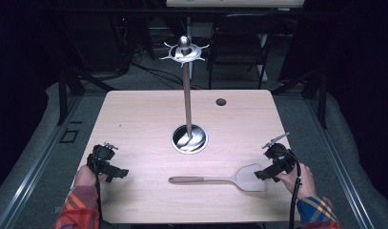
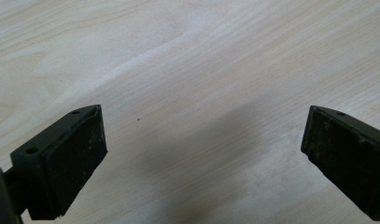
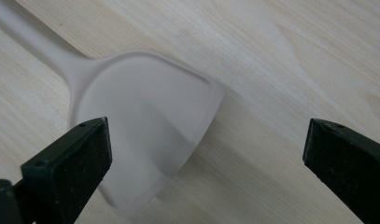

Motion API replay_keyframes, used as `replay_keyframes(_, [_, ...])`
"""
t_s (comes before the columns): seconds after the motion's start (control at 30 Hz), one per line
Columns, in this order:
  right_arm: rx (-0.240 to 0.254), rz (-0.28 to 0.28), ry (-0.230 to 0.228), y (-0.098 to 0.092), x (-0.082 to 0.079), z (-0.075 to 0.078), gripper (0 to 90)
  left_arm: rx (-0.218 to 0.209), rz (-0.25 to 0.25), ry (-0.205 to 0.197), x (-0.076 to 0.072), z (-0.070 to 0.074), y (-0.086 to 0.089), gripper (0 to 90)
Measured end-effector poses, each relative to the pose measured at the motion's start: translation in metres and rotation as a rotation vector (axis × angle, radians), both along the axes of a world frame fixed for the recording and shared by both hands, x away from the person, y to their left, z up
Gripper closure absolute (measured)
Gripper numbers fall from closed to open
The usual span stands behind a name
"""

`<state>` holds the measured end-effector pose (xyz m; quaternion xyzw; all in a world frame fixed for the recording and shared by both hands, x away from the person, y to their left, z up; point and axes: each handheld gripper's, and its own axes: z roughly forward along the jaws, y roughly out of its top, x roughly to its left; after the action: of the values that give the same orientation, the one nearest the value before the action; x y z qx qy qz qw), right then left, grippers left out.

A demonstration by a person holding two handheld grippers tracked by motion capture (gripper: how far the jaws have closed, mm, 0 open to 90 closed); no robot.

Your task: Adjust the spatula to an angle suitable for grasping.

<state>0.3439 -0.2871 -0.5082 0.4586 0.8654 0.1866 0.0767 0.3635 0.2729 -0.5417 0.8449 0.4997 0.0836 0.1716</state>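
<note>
One pale grey spatula [image 1: 220, 179] with brown handle lies flat; both grippers' jaws gape wide.

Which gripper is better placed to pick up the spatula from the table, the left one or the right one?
The right gripper. It is open beside the spatula blade, which lies partly between its jaws. The left gripper is also open but has bare table under it, farther from the handle.

in the right gripper view the spatula [image 3: 141, 126] loses its handle past the far left edge, and one jaw hides part of its blade. the forearms leave the high view's near edge.
</note>
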Motion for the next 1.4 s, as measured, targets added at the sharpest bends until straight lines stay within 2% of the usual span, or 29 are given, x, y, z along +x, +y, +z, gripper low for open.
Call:
replay_keyframes(0.03, [-0.024,0.023,0.013,-0.001,0.001,0.002,0.9,-0.002,-0.001,-0.001,0.000,0.000,0.000,0.0])
replay_keyframes(0.17, [-0.029,0.047,0.009,0.002,0.000,0.002,0.9,-0.016,-0.028,-0.011,-0.002,0.000,-0.003,0.0])
replay_keyframes(0.37, [-0.028,0.074,0.003,0.010,-0.001,0.000,0.9,-0.003,-0.056,0.005,-0.001,-0.004,-0.007,0.0])
replay_keyframes(0.4, [-0.047,0.091,0.015,0.010,0.001,0.002,0.9,-0.005,-0.049,0.005,-0.001,-0.004,-0.006,0.0])
replay_keyframes(0.5, [-0.036,0.100,0.014,0.012,0.001,0.001,1.1,-0.006,-0.045,0.003,-0.002,-0.004,-0.005,0.0])
replay_keyframes(0.53, [-0.016,0.098,0.014,0.016,0.002,0.000,1.5,-0.007,-0.042,0.004,-0.003,-0.004,-0.004,0.0])
replay_keyframes(0.63, [-0.034,0.121,0.013,0.018,0.002,0.002,1.4,-0.006,-0.044,-0.002,-0.004,-0.003,-0.005,0.0])
replay_keyframes(0.73, [-0.041,0.142,-0.004,0.024,0.002,0.004,1.3,0.000,-0.051,-0.002,-0.003,-0.003,-0.005,0.0])
replay_keyframes(0.9, [-0.068,0.206,-0.004,0.041,0.009,0.005,2.0,0.004,-0.054,0.003,-0.002,-0.004,-0.006,0.0])
replay_keyframes(1.0, [-0.063,0.226,-0.002,0.048,0.010,0.006,2.3,0.002,-0.055,0.001,-0.003,-0.003,-0.006,0.0])
replay_keyframes(1.03, [-0.079,0.251,-0.016,0.054,0.009,0.008,3.9,0.000,-0.056,0.005,-0.003,-0.003,-0.007,0.0])
replay_keyframes(1.1, [-0.075,0.264,-0.021,0.057,0.009,0.009,5.3,-0.001,-0.057,0.004,-0.002,-0.003,-0.007,0.0])
replay_keyframes(1.13, [-0.084,0.289,-0.030,0.062,0.009,0.009,5.9,-0.001,-0.054,0.007,-0.001,-0.004,-0.007,0.0])
replay_keyframes(1.4, [-0.111,0.359,-0.017,0.076,0.008,0.007,5.7,-0.008,-0.057,0.008,0.000,-0.004,-0.009,0.0])
